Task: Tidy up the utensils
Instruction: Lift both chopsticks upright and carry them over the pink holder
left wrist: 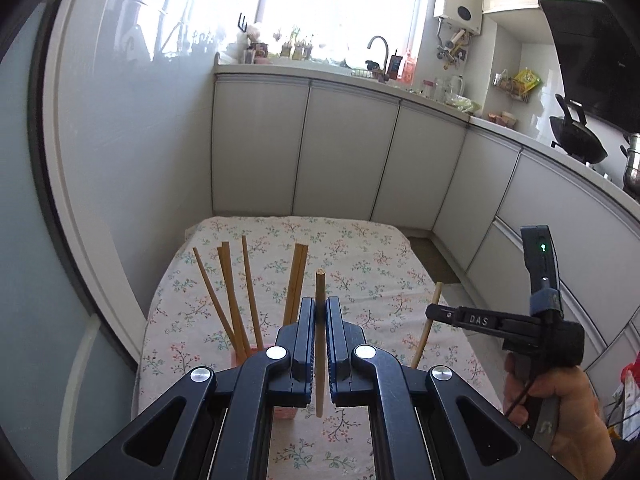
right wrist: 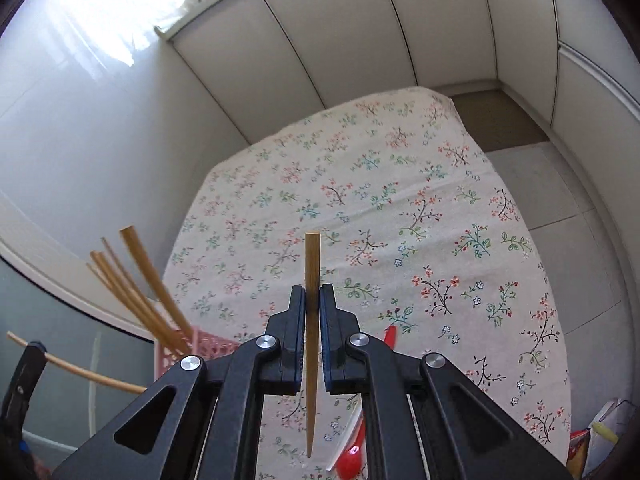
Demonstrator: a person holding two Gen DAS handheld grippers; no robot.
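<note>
My left gripper (left wrist: 320, 307) is shut on a wooden chopstick (left wrist: 320, 344) and holds it upright above the floral tablecloth (left wrist: 360, 264), just right of a pink holder (left wrist: 248, 356) with several chopsticks (left wrist: 230, 292) standing in it. My right gripper (right wrist: 312, 296) is shut on another chopstick (right wrist: 311, 320), held upright over the cloth (right wrist: 400, 200). The right gripper (left wrist: 436, 312) also shows in the left wrist view, with its chopstick (left wrist: 426, 330). The pink holder (right wrist: 200, 346) and its chopsticks (right wrist: 136, 284) show at the left of the right wrist view. The left gripper (right wrist: 24, 372) and its chopstick (right wrist: 80, 372) are at that view's far left.
A red spoon (right wrist: 352, 456) and a white utensil (right wrist: 346, 440) lie on the cloth under my right gripper. White cabinets (left wrist: 340, 152) stand behind the table. A counter with a sink tap (left wrist: 378, 52) and a wok (left wrist: 576, 140) runs along the back and right.
</note>
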